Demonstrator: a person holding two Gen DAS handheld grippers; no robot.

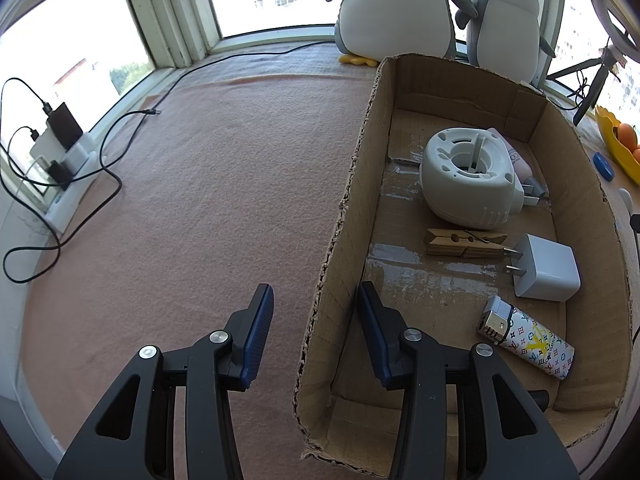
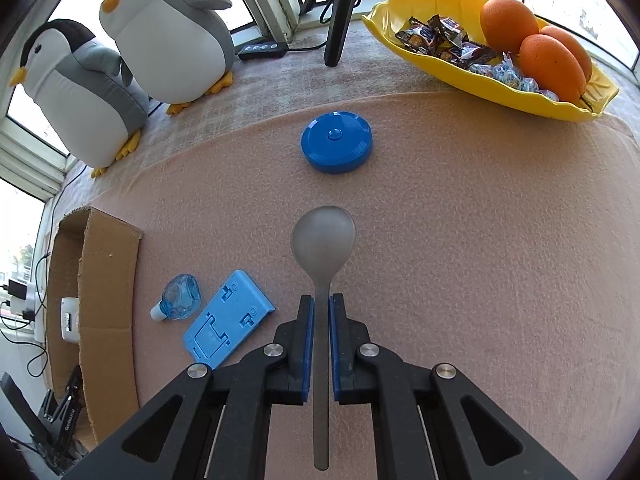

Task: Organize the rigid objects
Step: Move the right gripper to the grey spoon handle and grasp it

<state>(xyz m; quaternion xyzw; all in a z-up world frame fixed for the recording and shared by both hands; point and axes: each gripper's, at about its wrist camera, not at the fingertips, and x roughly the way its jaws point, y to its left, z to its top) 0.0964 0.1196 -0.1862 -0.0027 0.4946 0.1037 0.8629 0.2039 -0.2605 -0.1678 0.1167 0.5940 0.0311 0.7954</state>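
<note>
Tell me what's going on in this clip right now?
A person is sorting small hard items into an open cardboard box. The right tool is shut on the handle of a grey metal spoon above the pink cloth. The left tool straddles the box's near wall, its pads either side of the cardboard. Already inside are a white round plug-in device, a wooden clothespin, a white charger cube and a patterned lighter. A round blue case, flat blue plastic piece and small blue bottle remain outside.
</note>
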